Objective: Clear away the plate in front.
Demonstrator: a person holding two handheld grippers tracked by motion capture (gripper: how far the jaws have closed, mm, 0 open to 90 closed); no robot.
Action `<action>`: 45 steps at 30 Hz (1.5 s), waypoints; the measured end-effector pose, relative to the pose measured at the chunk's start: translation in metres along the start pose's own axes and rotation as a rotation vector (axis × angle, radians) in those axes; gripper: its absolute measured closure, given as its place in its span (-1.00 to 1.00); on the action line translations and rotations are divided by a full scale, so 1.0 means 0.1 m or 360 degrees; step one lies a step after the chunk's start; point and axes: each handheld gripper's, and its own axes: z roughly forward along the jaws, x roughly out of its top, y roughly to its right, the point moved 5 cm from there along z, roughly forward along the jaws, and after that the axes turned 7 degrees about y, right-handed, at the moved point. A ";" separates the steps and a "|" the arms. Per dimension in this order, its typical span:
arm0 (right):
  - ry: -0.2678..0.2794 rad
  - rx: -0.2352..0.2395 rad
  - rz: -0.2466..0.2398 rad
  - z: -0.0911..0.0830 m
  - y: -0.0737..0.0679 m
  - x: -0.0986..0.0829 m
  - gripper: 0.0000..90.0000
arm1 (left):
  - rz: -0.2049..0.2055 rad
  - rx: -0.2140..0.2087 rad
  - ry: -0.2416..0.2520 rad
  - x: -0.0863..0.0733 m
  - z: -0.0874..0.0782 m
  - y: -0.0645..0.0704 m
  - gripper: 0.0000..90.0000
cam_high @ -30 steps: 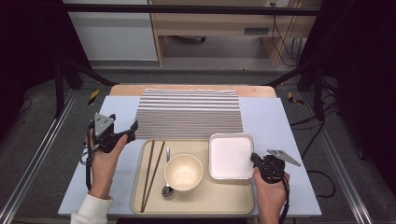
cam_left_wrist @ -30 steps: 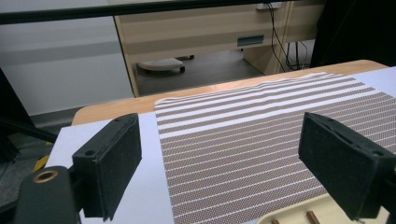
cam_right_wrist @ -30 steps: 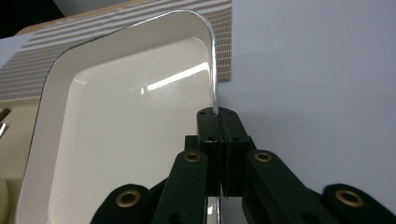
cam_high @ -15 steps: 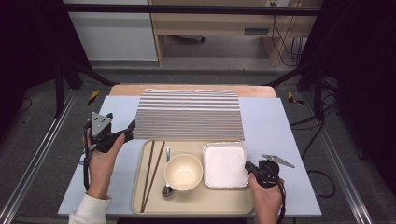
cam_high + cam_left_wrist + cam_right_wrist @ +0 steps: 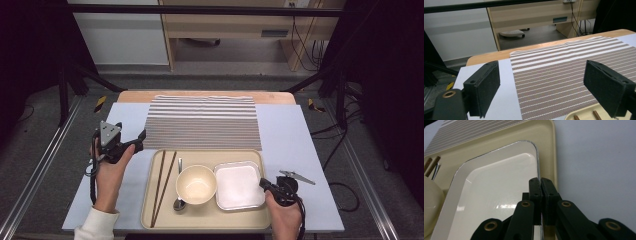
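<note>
Two grippers are at work: the left gripper (image 5: 141,136), fingers wide apart, hovers over the table (image 5: 292,130) beside the striped mat (image 5: 202,122). On the tray (image 5: 205,220), the white plate (image 5: 239,186) sits right of the bowl (image 5: 196,184), its rim clamped by the right gripper (image 5: 262,183).

Left gripper (image 5: 544,87) jaws wide apart, nothing between them. Beyond: striped mat (image 5: 574,72) flat on pale blue table cover (image 5: 504,100). Tray (image 5: 584,116) corner at bottom edge, two chopstick (image 5: 586,116) tips on it.
</note>
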 end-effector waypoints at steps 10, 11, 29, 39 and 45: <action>0.0177 0.0051 -0.0102 -0.09 0.01 0.08 0.38 | -0.0004 0.0030 -0.0023 -0.07 0.01 -0.09 -0.71; 0.0186 0.0057 -0.0106 -0.09 0.01 0.09 0.33 | -0.0003 0.0034 -0.0029 -0.09 0.02 -0.10 -0.71; 0.0416 0.0001 -0.0274 0.12 0.41 0.64 -0.48 | 0.0085 0.0061 -0.0203 -0.50 0.10 -0.11 -0.79; 0.0515 -0.0139 -0.0460 0.23 0.59 0.78 -0.64 | 0.0044 0.0045 -0.0205 -0.62 0.01 -0.13 -0.80; 0.0542 -0.0165 -0.0576 0.28 0.60 0.83 -0.74 | 0.0036 0.0026 -0.0182 -0.65 -0.02 -0.15 -0.80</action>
